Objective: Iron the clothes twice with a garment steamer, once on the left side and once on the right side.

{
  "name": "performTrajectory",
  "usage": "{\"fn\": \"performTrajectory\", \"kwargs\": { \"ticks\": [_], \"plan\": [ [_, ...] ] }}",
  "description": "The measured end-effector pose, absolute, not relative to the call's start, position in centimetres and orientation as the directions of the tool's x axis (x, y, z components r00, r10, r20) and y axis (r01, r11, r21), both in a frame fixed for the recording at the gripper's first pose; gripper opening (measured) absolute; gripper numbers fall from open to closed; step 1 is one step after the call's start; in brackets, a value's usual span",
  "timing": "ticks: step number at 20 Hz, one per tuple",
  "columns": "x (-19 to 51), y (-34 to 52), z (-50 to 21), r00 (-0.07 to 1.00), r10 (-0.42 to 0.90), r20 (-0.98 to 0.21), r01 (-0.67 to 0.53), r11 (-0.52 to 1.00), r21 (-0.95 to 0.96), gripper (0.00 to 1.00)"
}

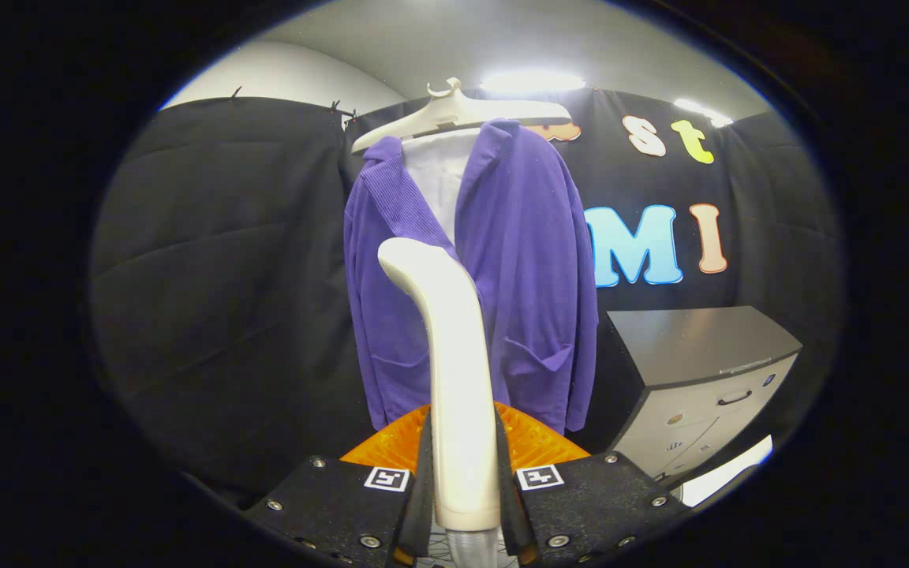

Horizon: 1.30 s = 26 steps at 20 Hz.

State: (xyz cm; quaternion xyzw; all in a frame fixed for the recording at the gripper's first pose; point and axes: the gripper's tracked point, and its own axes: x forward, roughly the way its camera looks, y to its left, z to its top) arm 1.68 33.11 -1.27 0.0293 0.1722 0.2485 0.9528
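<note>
A purple jacket (518, 260) hangs open on a pale hanger (454, 118), over a white board or lining (435, 177). My gripper (464, 473) is shut on the cream garment steamer handle (454, 363), which stands upright between the fingers. Its curved head (411, 264) reaches the jacket's left front panel, just below the lapel. I cannot tell if the head touches the fabric. A grey hose end (470, 548) leaves the bottom of the handle.
A grey-topped drawer cabinet (699, 371) stands to the right of the jacket, close to its hem. Black cloth walls (226, 276) close in the left and back. An orange part (537, 442) sits just behind the fingers.
</note>
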Motion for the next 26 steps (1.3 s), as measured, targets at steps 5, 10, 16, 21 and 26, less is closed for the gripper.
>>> {"fn": "performTrajectory", "kwargs": {
  "ticks": [5, 10, 16, 21, 26],
  "plan": [
    [3.0, 35.6, 3.8, 0.839, 0.500, -0.213, -0.477, 0.866, 0.151, 0.35],
    [5.4, 37.7, 7.2, 0.878, 0.462, -0.125, -0.450, 0.886, 0.113, 0.35],
    [6.6, 40.5, 7.2, 0.884, 0.458, -0.095, -0.456, 0.889, 0.047, 0.35],
    [6.6, 42.0, 3.0, 0.867, 0.469, -0.166, -0.472, 0.881, 0.022, 0.35],
    [6.8, 41.7, -0.4, 0.860, 0.460, -0.220, -0.473, 0.881, -0.005, 0.35]
  ]
}}
